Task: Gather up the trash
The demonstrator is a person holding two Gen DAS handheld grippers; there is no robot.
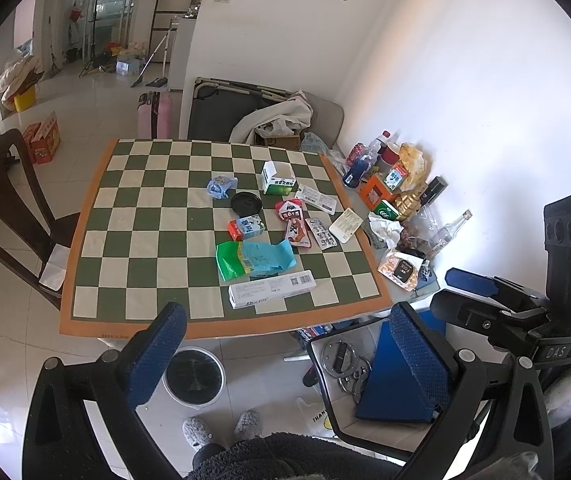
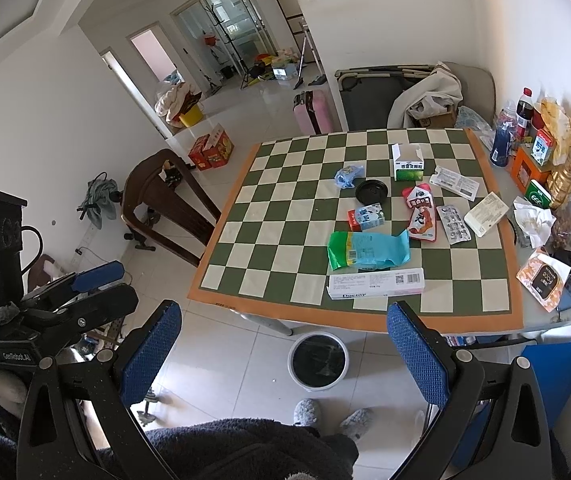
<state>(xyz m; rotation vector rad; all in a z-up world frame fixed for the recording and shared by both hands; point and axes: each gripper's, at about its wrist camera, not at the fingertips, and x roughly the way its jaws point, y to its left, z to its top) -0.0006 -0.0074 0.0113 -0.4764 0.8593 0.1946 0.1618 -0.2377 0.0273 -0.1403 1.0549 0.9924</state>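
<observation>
A white-walled room with pale floor tiles holds a table (image 2: pixel 541 322) covered by a green-and-cream checkered cloth (image 2: pixel 269 240) edged in orange. Litter is strewn over the right half of the cloth: a long white box (image 2: pixel 375 283) nearest the front edge, a crumpled green-and-blue bag (image 2: pixel 365 250) just behind it, a small milk carton (image 2: pixel 366 217), a black lid (image 2: pixel 372 191), a red snack wrapper (image 2: pixel 421 216), a grey packet (image 2: pixel 453 224), an open green-and-white box (image 2: pixel 407 164) and a blue wrapper (image 2: pixel 347 176) farther back. Bottles, cartons and bags crowd the table's right side by the wall. A white bin (image 2: pixel 318 360) with a dark liner stands on the floor just below the table's front edge, and a dark wooden chair (image 2: pixel 161 200) stands to the left. The left gripper (image 1: pixel 285 360) and the right gripper (image 2: pixel 285 354) hang in front of the table, above the floor, each with blue-padded jaws wide apart and nothing between them. Grey slippers (image 2: pixel 331 416) show at the bottom.
</observation>
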